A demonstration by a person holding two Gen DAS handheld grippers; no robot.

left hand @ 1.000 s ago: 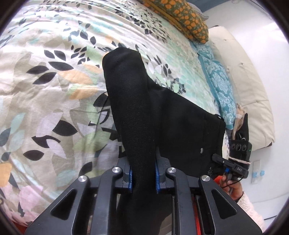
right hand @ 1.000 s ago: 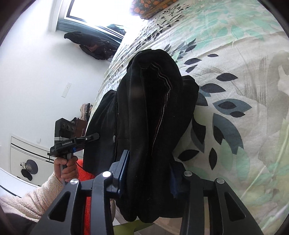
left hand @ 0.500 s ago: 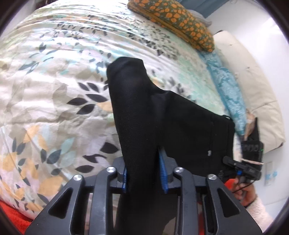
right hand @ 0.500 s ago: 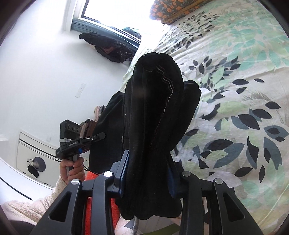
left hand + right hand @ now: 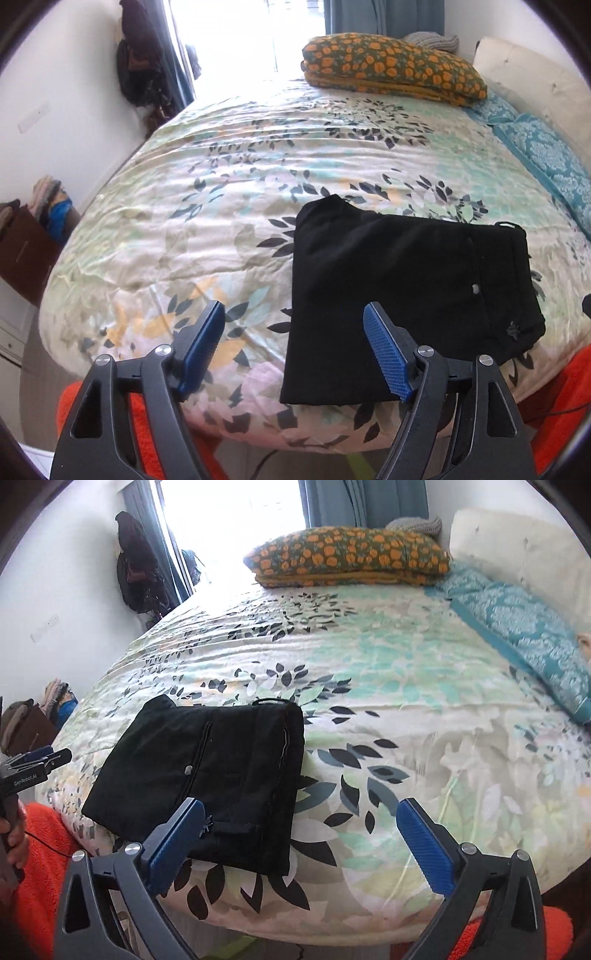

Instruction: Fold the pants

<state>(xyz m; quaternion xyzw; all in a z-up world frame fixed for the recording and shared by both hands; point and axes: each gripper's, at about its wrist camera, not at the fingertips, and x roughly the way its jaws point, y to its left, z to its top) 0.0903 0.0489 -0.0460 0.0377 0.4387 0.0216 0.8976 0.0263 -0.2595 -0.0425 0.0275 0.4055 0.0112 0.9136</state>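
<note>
- Bedroom surroundings are seen from both wrist views: a bed (image 5: 229,206) covered by a pale quilt printed with dark, teal and orange leaves fills most of each picture, with a bright window (image 5: 251,33) and blue curtains (image 5: 369,498) behind it.
- An orange-flowered pillow (image 5: 391,66) is laid across the far end of the bed, and a teal patterned pillow (image 5: 524,627) is placed along the side by a cream padded headboard (image 5: 524,550).
- Dark clothes (image 5: 135,568) are hung on the white wall beside the window.
- The pants (image 5: 399,280), black, are laid folded into a flat rectangle on the quilt, close to the near edge of the bed; a small pale button is visible on the upper layer.
- The left tongs (image 5: 293,354) are held above the near bed edge, tilted downward toward the folded pants. The jaws are spread wide and opening, and nothing is gripped; only the right blue pad (image 5: 386,354) is seen in front of the black cloth, and contact with it cannot be told.
- The right tongs (image 5: 301,845) are likewise pointed downward over the near edge, with the jaws opening to a very wide spread and nothing held. The left blue pad (image 5: 173,842) is seen over the near corner of the pants.
- In the right wrist view, a hand (image 5: 13,834) is seen wrapped around the handle of the left tool at the left edge.
- An orange blanket (image 5: 40,867) is visible below the bed edge.
</note>
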